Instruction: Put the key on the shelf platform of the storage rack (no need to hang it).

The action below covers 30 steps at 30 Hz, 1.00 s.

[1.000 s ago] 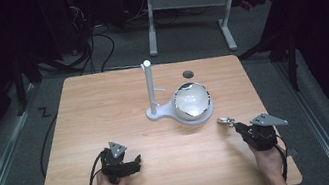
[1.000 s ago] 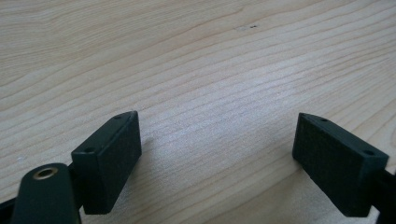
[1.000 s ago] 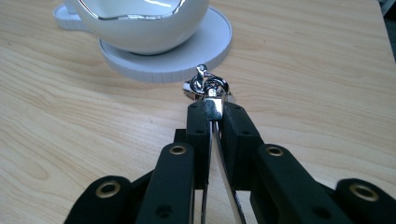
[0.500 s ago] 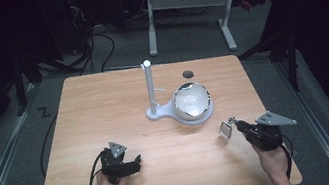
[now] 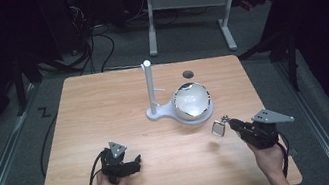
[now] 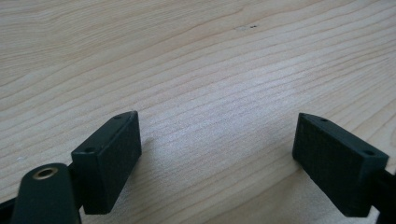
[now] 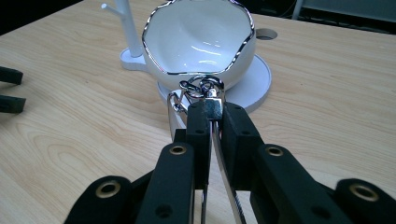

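Note:
My right gripper (image 5: 232,125) (image 7: 213,115) is shut on a silver keychain clasp (image 7: 211,95), held above the table at the front right. A small square tag (image 5: 218,128) dangles from the clasp below the jaws. Just ahead stands a white bowl (image 5: 192,100) (image 7: 201,32) with a wavy silver rim, set on a white stand base (image 5: 160,114) with an upright pegged pole (image 5: 150,85) (image 7: 126,23). My left gripper (image 5: 133,162) (image 6: 217,149) rests low over the wood at the front left, open, with bare table between its pads.
The wooden table (image 5: 105,112) has a round cable hole (image 5: 188,74) (image 7: 266,33) behind the bowl. The left gripper's fingertips (image 7: 9,88) show at the left edge of the right gripper view. Desk legs and cables lie on the dark floor beyond.
My right gripper has lifted a little with the keychain, and the tag now hangs free beside the bowl's base. The left gripper has stayed put.

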Available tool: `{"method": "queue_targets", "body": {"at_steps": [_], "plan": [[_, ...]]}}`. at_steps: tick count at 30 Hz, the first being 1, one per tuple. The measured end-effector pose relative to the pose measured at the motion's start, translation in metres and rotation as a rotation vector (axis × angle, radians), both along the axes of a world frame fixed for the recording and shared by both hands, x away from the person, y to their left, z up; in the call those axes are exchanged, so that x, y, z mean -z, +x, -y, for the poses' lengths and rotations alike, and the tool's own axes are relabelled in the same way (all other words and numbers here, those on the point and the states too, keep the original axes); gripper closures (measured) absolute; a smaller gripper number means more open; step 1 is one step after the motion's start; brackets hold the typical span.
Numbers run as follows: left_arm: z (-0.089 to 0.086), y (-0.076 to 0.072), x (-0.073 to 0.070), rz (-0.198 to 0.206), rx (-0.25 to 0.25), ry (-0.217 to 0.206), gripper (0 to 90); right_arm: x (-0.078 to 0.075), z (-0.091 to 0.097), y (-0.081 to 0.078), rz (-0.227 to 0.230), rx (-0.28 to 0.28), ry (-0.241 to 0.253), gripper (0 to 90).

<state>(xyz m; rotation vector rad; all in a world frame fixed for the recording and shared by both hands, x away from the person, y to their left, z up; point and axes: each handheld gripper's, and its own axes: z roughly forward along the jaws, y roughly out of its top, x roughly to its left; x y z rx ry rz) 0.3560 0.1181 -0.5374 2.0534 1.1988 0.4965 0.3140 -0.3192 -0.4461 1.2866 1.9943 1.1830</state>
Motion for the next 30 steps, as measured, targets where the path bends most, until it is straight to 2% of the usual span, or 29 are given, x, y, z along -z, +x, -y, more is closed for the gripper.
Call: {"method": "queue_targets", "body": {"at_steps": [19,30], "plan": [[0.0,0.0,0.0,0.0,0.0,0.0,15.9,-0.014,-0.015,0.016,0.007,-0.044,0.044,82.2],[0.0,0.0,0.0,0.0,0.001,0.0,15.9,-0.024,-0.013,0.03,0.013,-0.046,0.079,82.3]]}}
